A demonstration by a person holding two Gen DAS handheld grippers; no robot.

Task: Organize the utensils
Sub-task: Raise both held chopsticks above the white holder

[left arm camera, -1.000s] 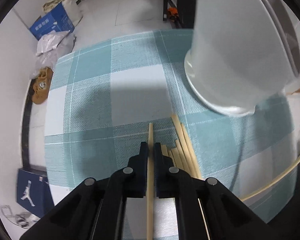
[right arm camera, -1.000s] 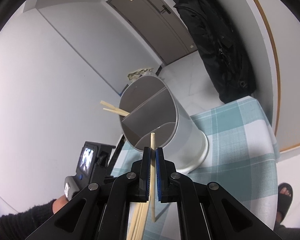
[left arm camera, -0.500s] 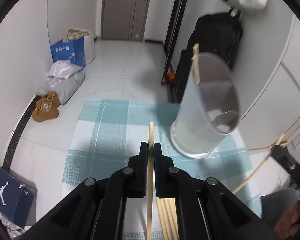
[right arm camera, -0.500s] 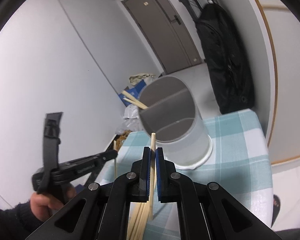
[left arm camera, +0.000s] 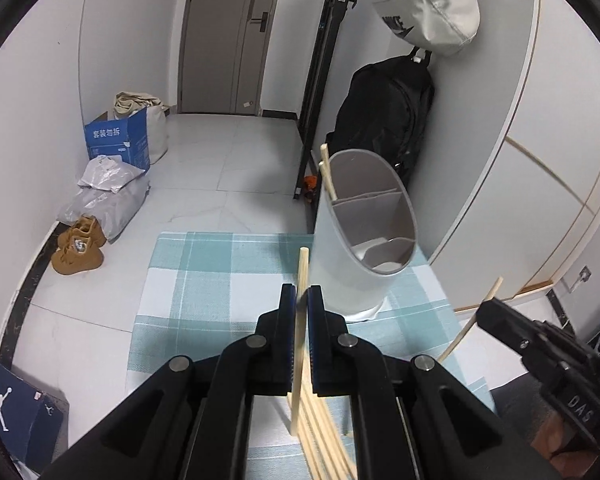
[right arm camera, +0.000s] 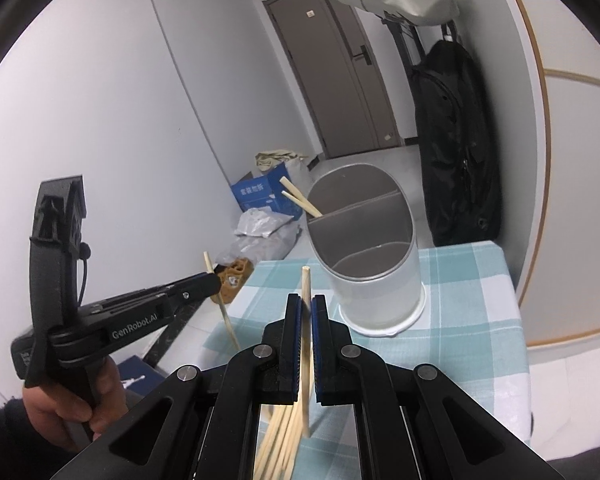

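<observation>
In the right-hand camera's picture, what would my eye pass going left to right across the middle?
Hand → left gripper holding a chopstick → blue box → grey utensil holder → black bag.

The chopsticks (left arm camera: 302,344) are pale, bare wood. The holder (left arm camera: 364,236) looks like smooth, matt grey plastic. A soft woven cloth (left arm camera: 204,276) in blue-green checks covers the bench. Each tool (right arm camera: 307,316) is matt black plastic with shiny metal pins. The floor (left arm camera: 228,172) is glossy white tile.
</observation>
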